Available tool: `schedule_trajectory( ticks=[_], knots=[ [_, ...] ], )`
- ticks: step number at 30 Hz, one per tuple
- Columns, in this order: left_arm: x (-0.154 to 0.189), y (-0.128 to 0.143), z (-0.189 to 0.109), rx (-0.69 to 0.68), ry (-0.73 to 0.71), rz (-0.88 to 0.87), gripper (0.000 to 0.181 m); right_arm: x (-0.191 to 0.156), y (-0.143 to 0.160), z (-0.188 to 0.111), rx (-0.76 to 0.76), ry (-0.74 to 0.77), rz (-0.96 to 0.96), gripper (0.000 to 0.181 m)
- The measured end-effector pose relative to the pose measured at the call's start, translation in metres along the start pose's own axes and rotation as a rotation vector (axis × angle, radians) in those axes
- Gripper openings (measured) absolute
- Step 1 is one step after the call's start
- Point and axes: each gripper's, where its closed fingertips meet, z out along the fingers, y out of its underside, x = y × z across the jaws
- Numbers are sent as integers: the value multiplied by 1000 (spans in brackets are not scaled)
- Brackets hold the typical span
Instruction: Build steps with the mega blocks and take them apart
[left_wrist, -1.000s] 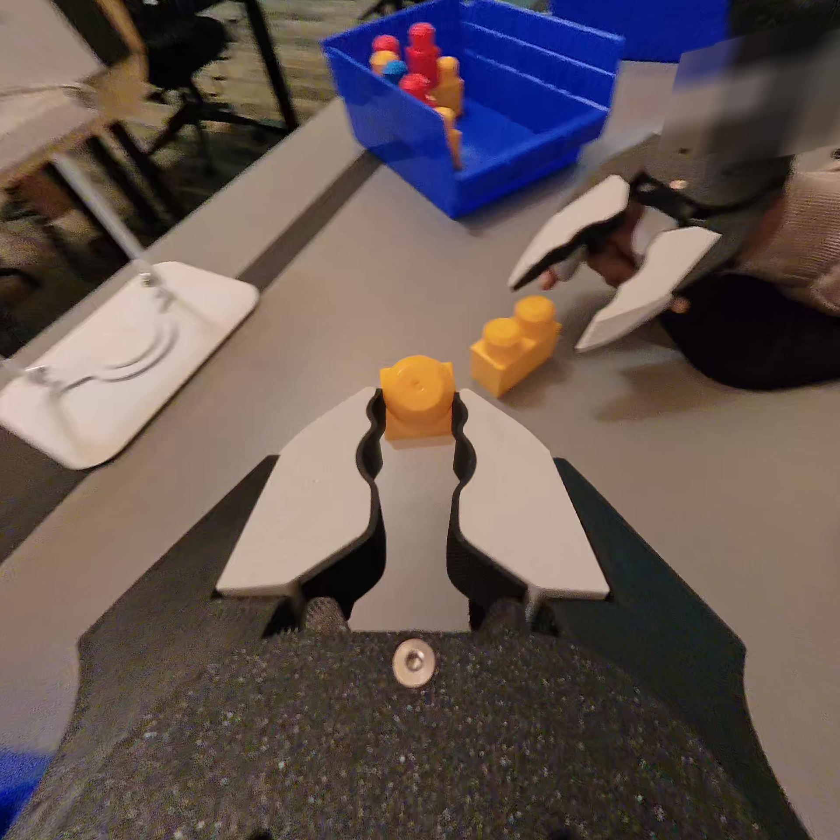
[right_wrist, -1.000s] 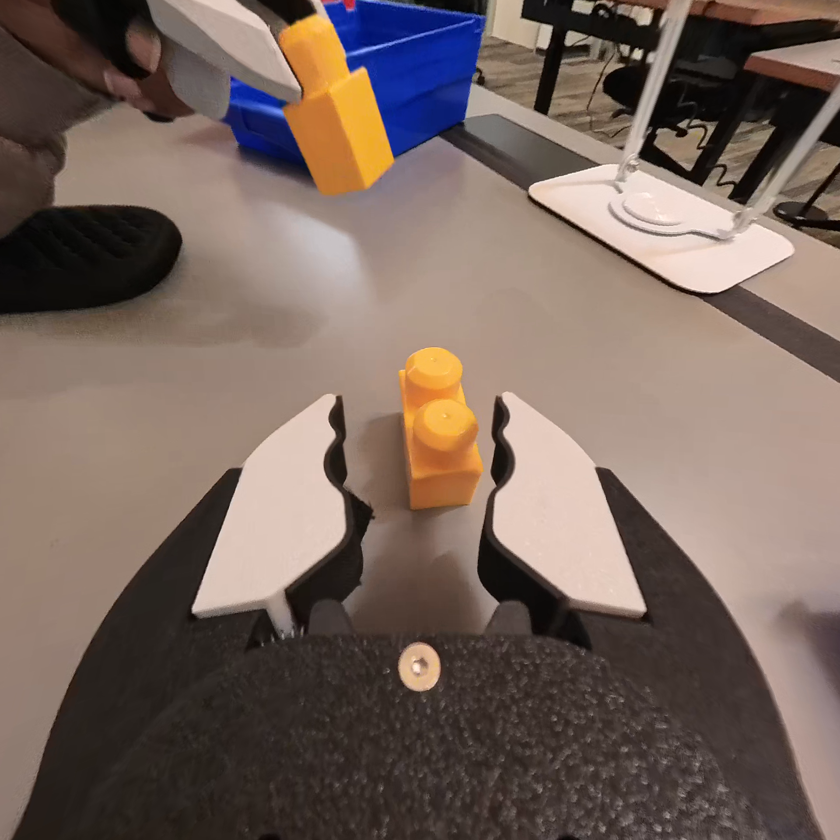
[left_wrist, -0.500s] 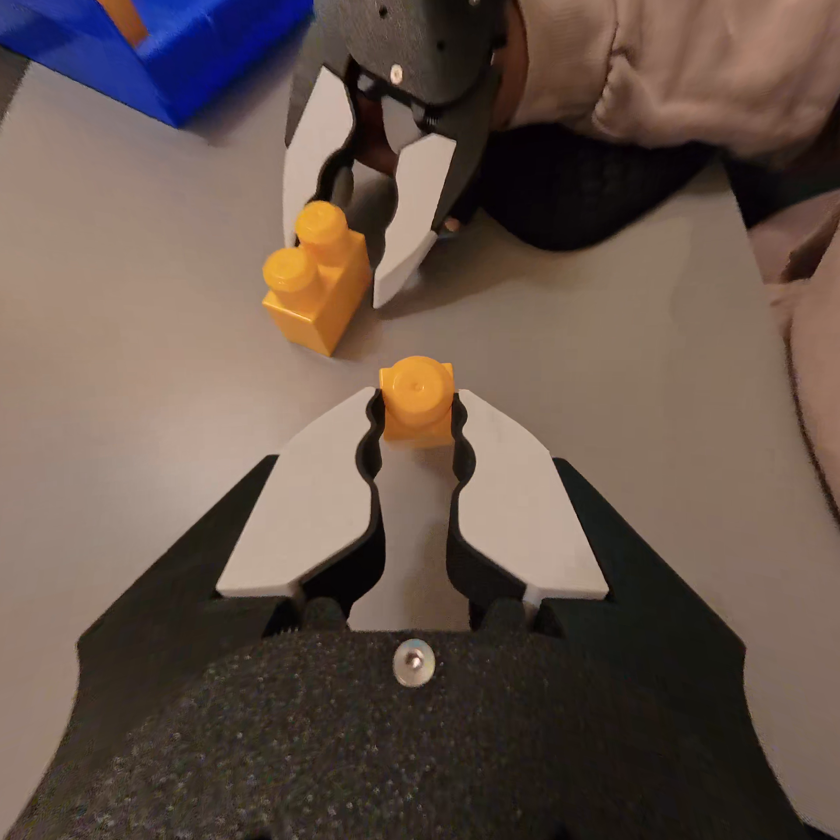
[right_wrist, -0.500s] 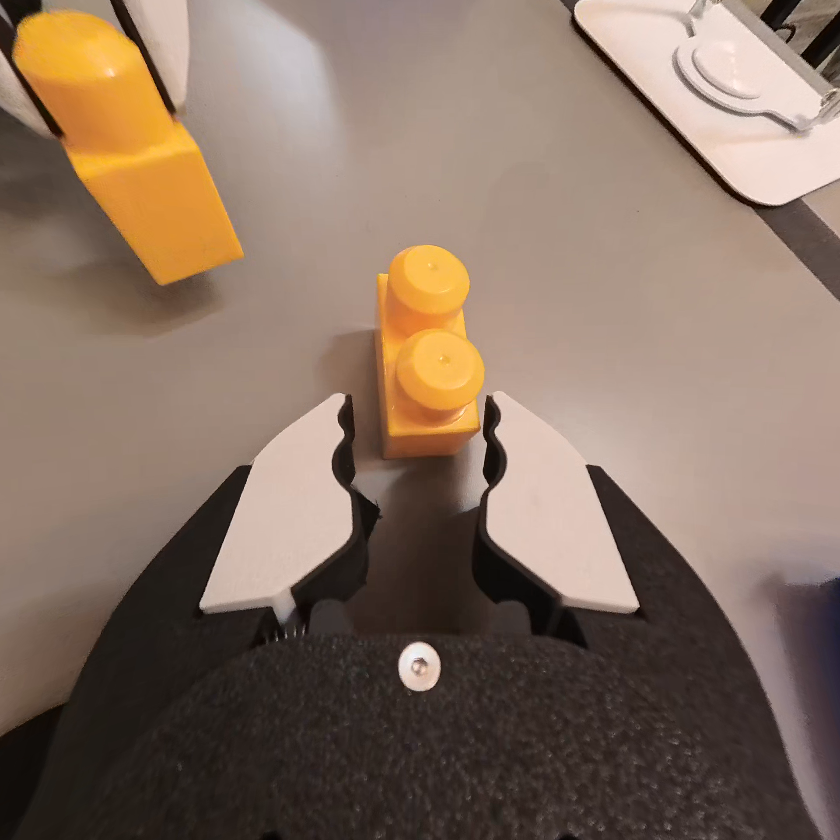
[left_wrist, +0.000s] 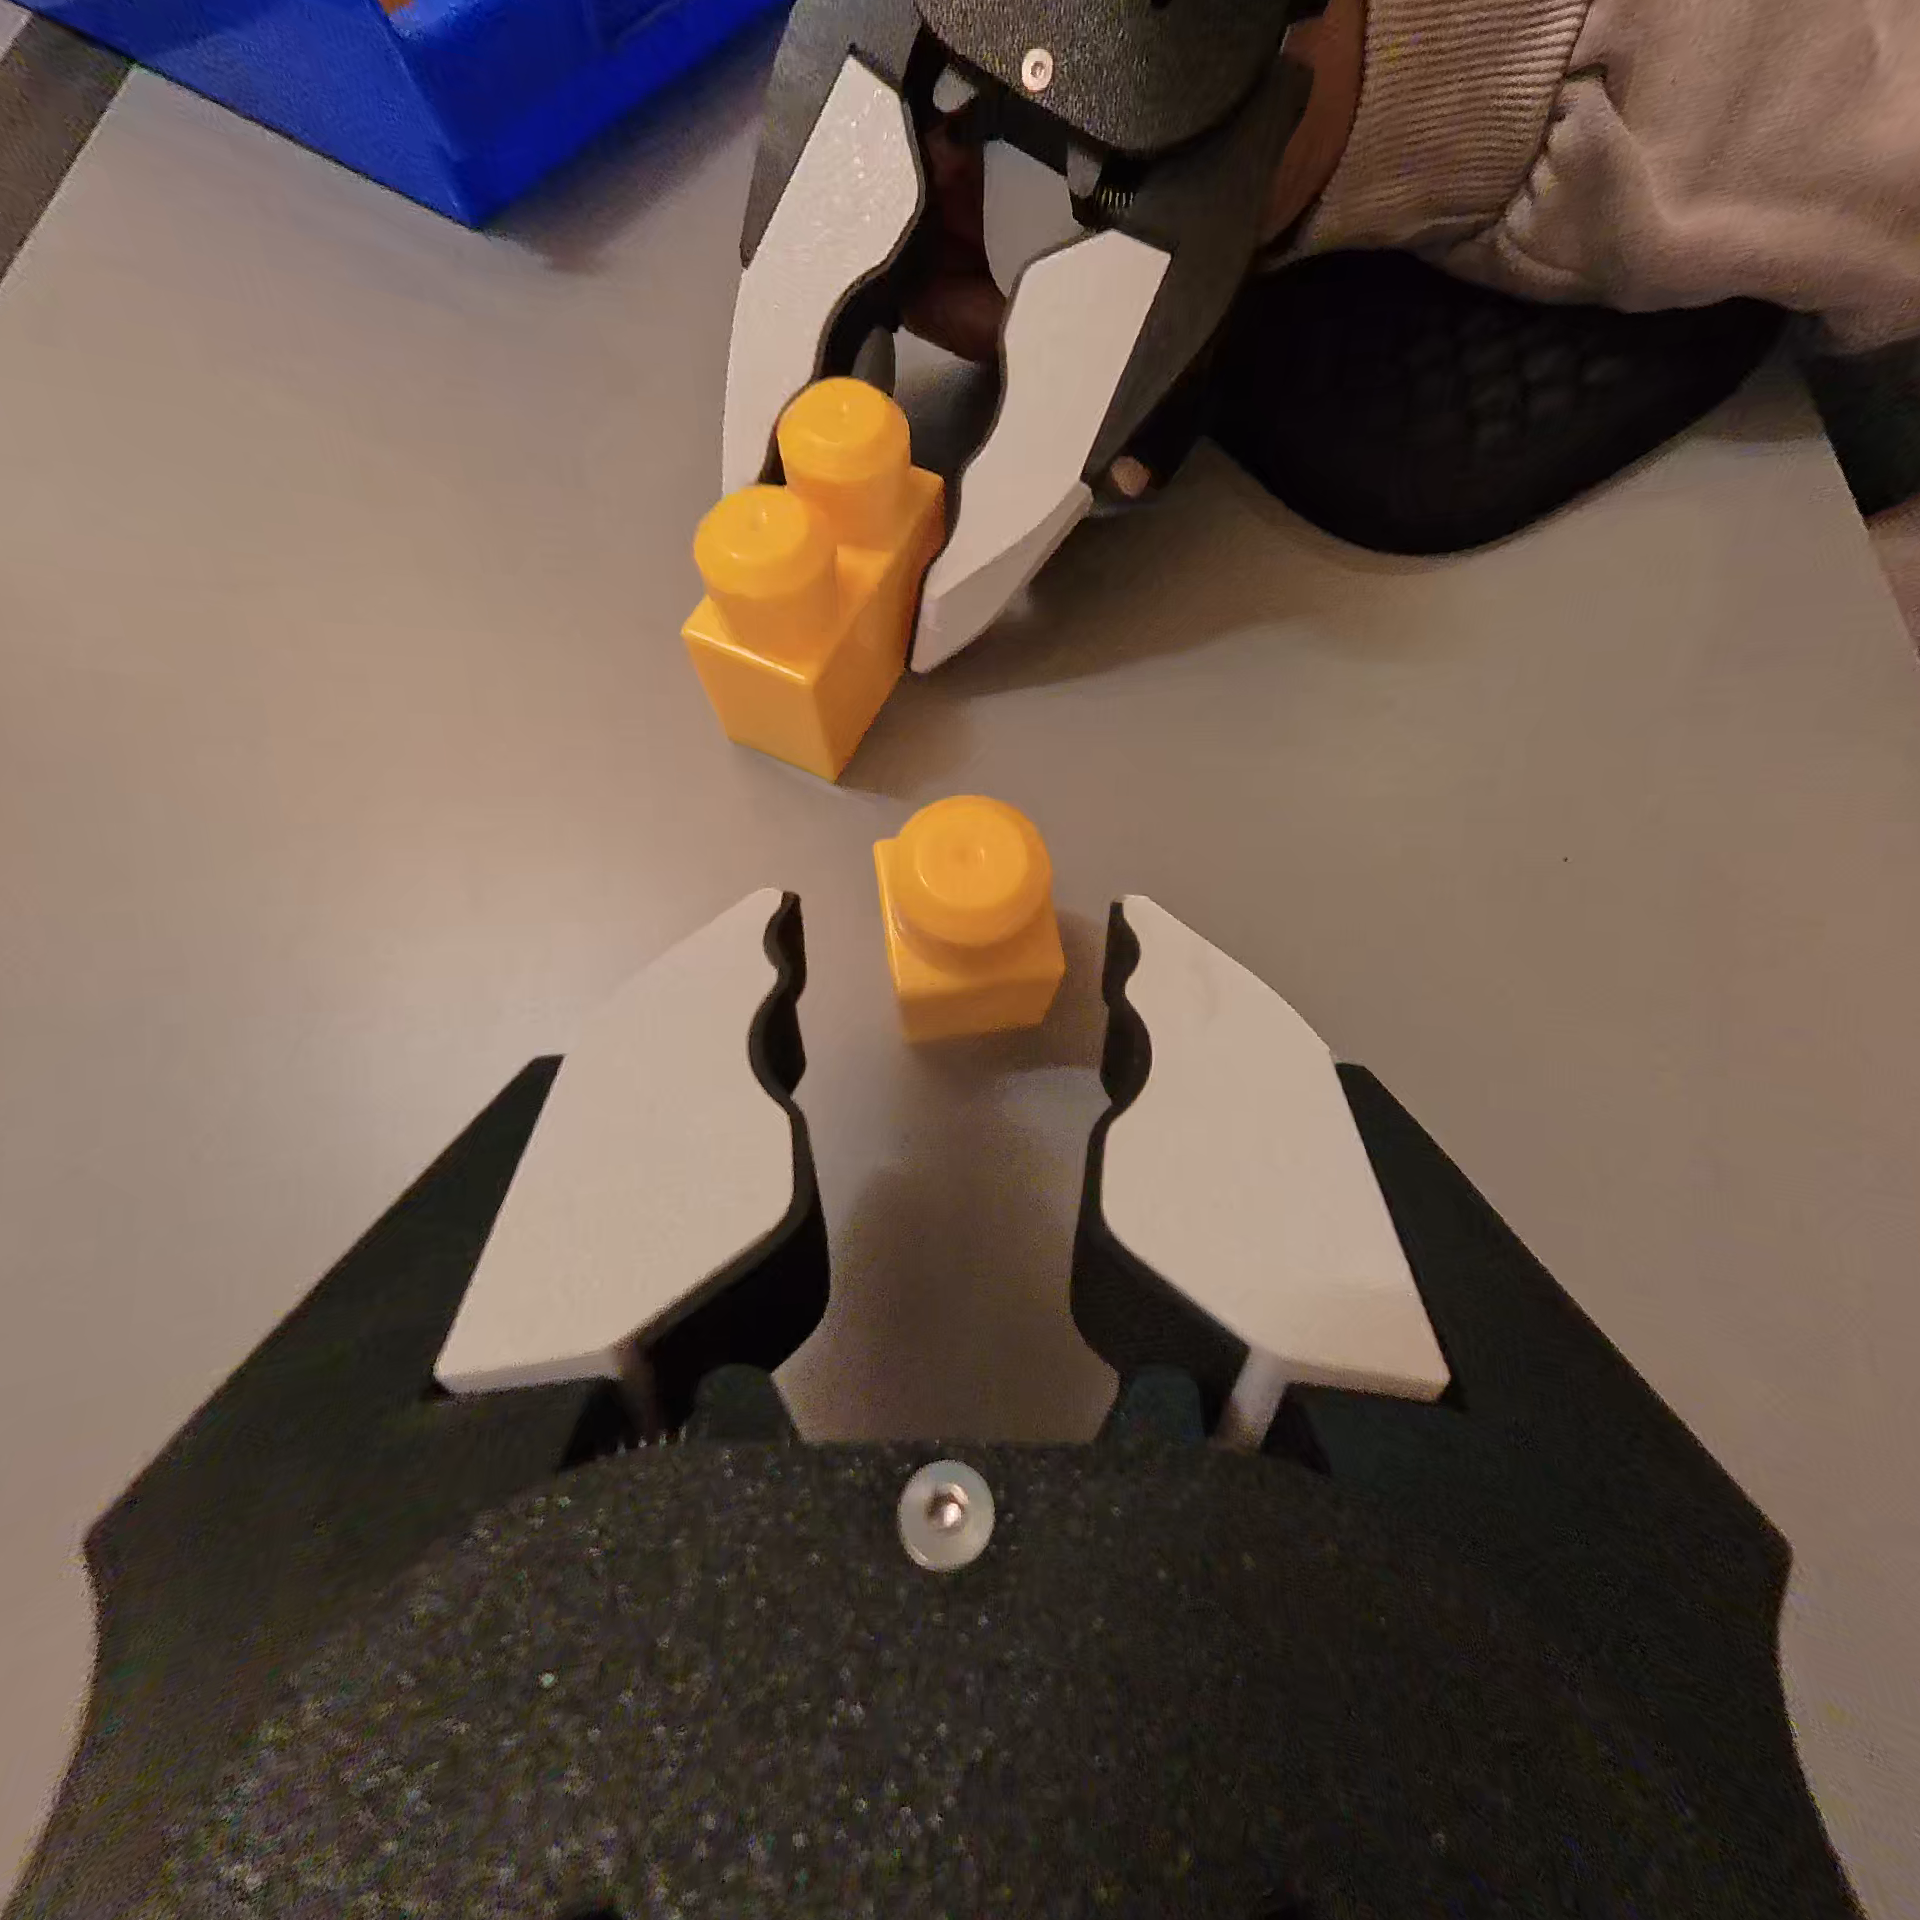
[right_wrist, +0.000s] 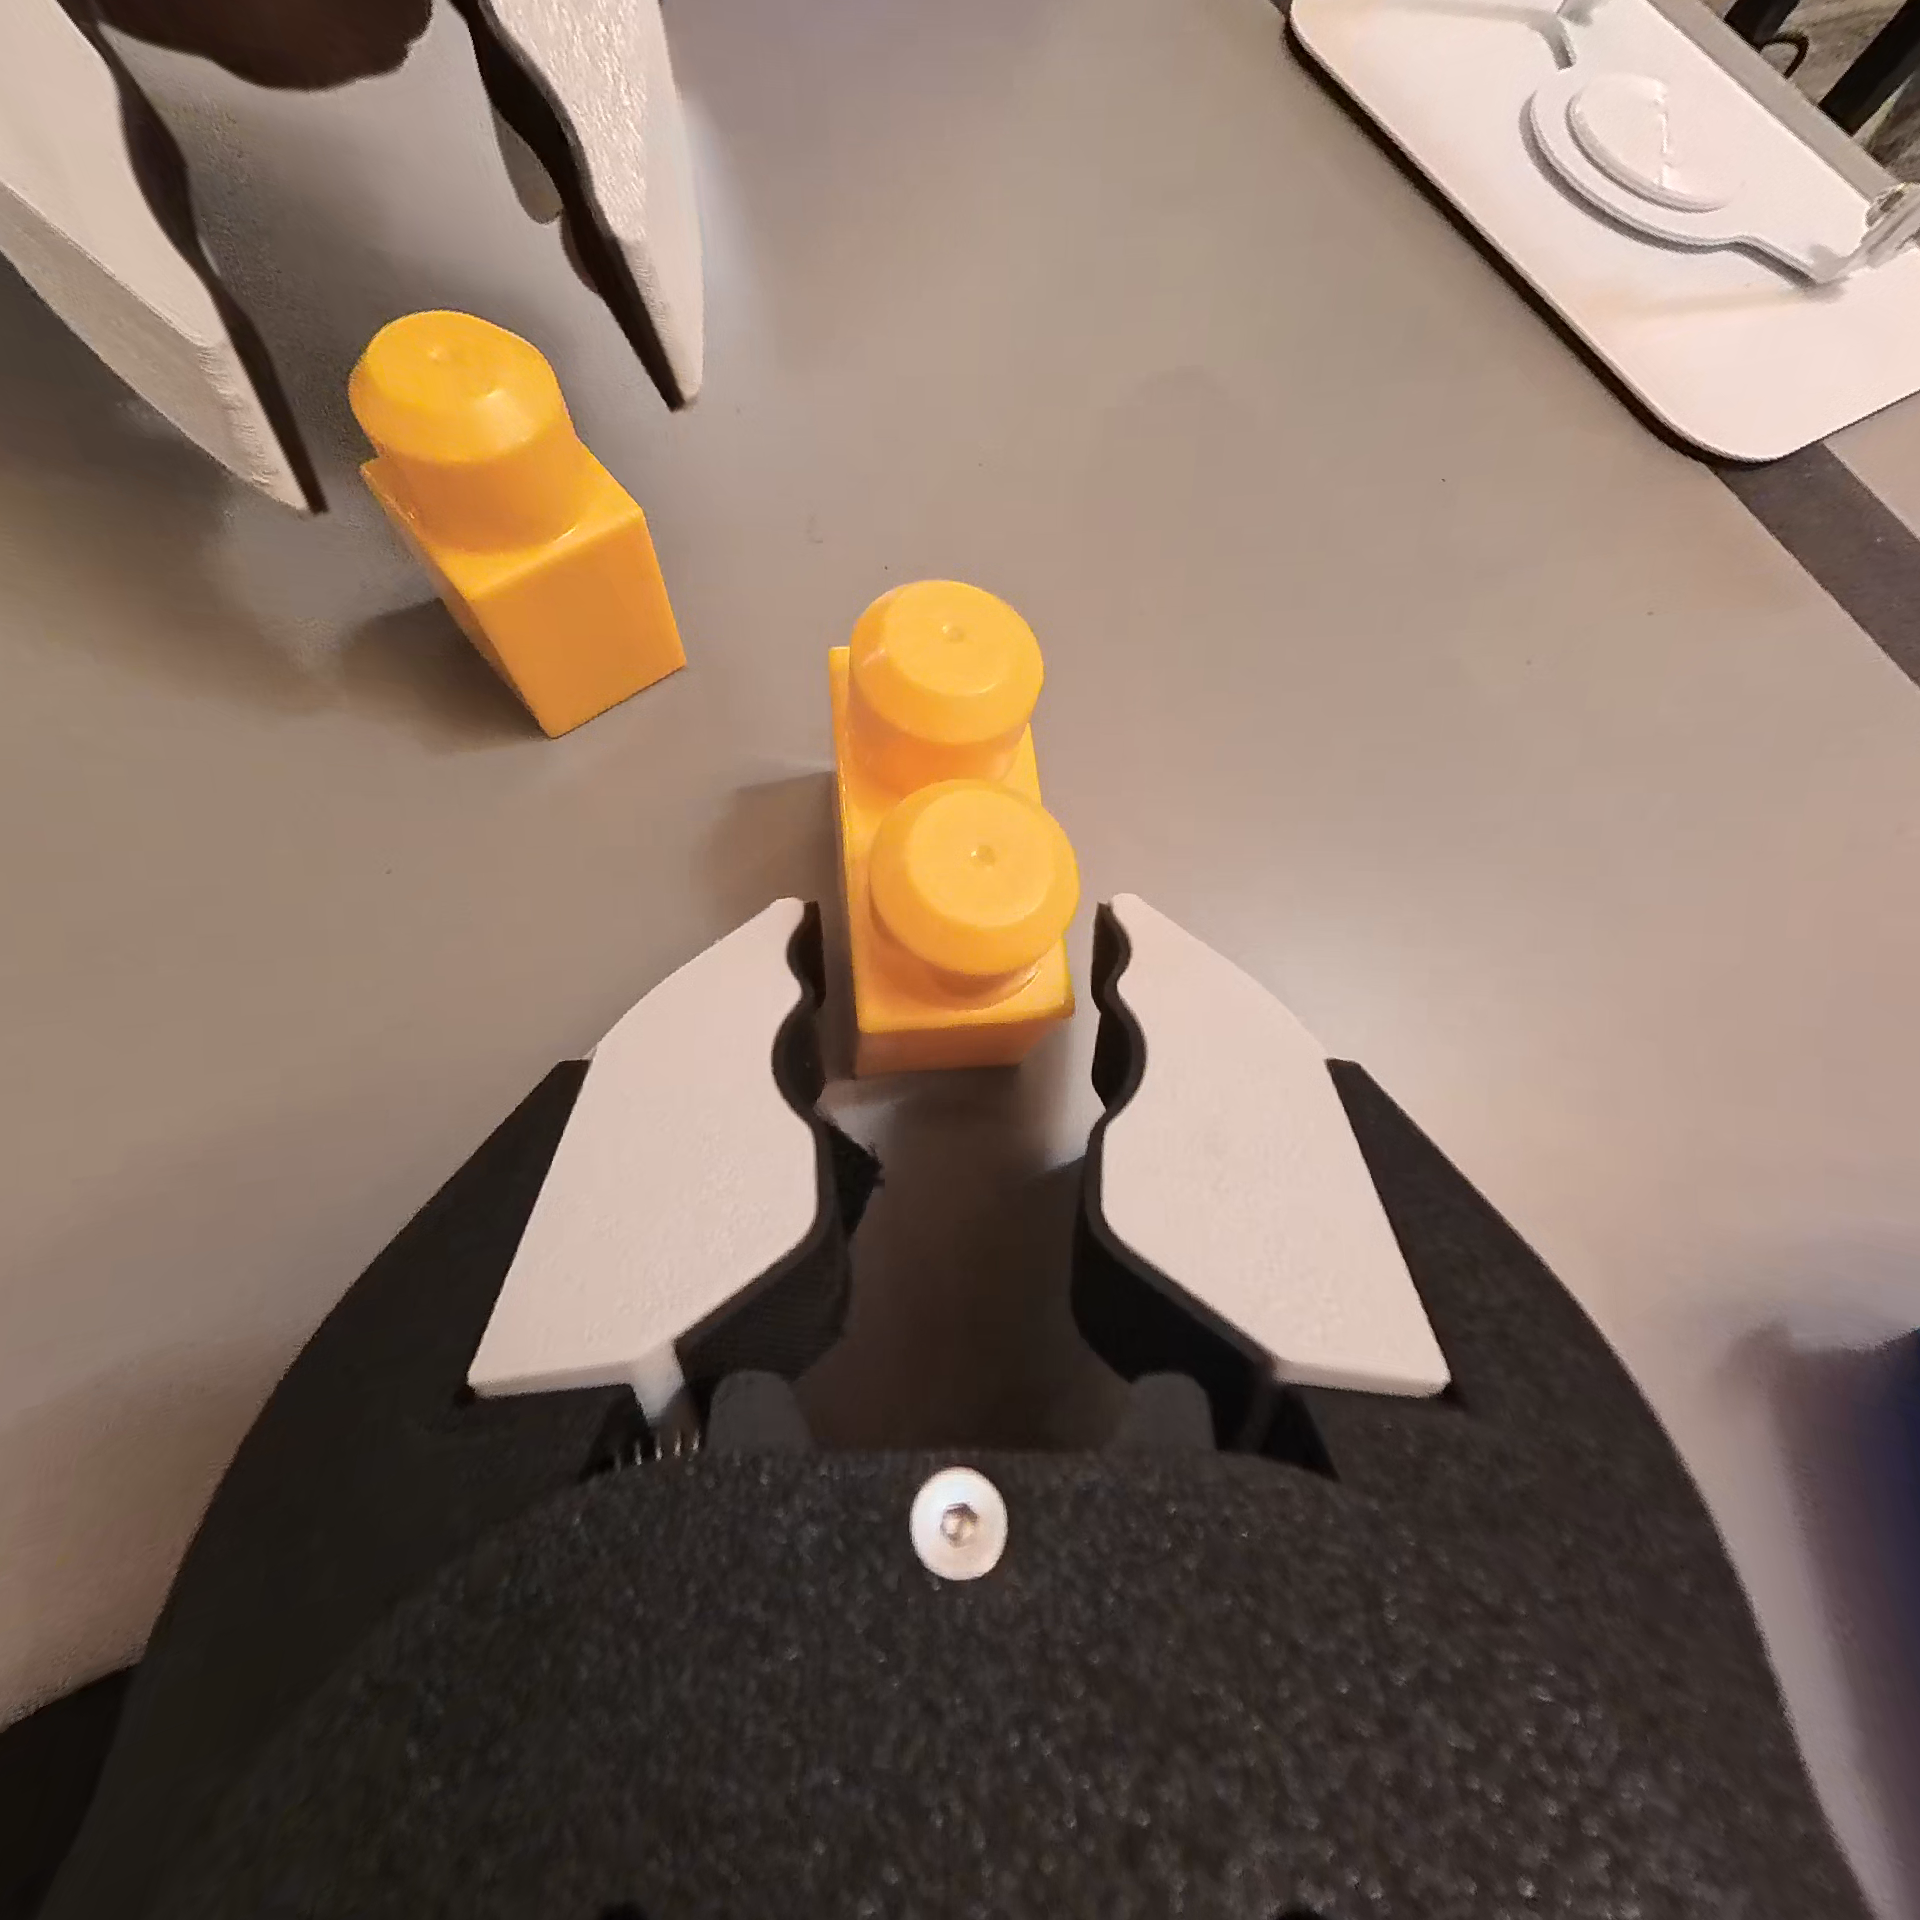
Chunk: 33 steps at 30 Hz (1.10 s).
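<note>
A one-stud orange block (left_wrist: 971, 925) stands upright on the grey table (left_wrist: 312, 727), just ahead of and between the fingertips of my open left gripper (left_wrist: 951, 909), free of both fingers. It also shows in the right wrist view (right_wrist: 520, 561). A two-stud orange block (right_wrist: 945, 831) stands close beside it and also shows in the left wrist view (left_wrist: 810, 592). My right gripper (right_wrist: 954, 914) is open with its jaws on either side of this block's near end. Each gripper shows in the other's view: the right (left_wrist: 840, 556), the left (right_wrist: 483, 447).
A blue bin (left_wrist: 447, 104) stands at the far left of the left wrist view. A white stand base (right_wrist: 1558, 208) lies at the table's far right edge. A person's sleeve (left_wrist: 1558, 156) and a black pad (left_wrist: 1455, 416) are behind the right gripper. The tips of one gripper are about 10 cm away from the tips of the other.
My left gripper has opened and let go of the one-stud block, which now stands on the table. My right gripper has moved forward, its jaws now straddling the two-stud block.
</note>
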Motion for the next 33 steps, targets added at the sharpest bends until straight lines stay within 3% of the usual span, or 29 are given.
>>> schedule_trajectory(
  ticks=[5,9,12,16,21,26,33],
  knots=[
    [7,13,1,-8,-2,-12,56,0,0,0,-3,10,-11,39],
    [9,7,0,37,-13,-13,56,-18,-2,-4,23,-91,-57,37],
    [10,-15,-9,156,-34,-8,56,-31,-27,-19,184,-169,-35,37],
    [8,-54,-30,397,-50,-46,56,-39,-84,-54,468,-237,40,37],
    [11,-94,-60,709,-32,-112,45,-53,-130,-70,605,-314,65,37],
    [18,-107,-79,826,10,-113,38,-68,-147,-60,618,-390,60,37],
    [15,-106,-88,845,-10,-101,37,-73,-157,-53,628,-420,69,37]
  ],
)
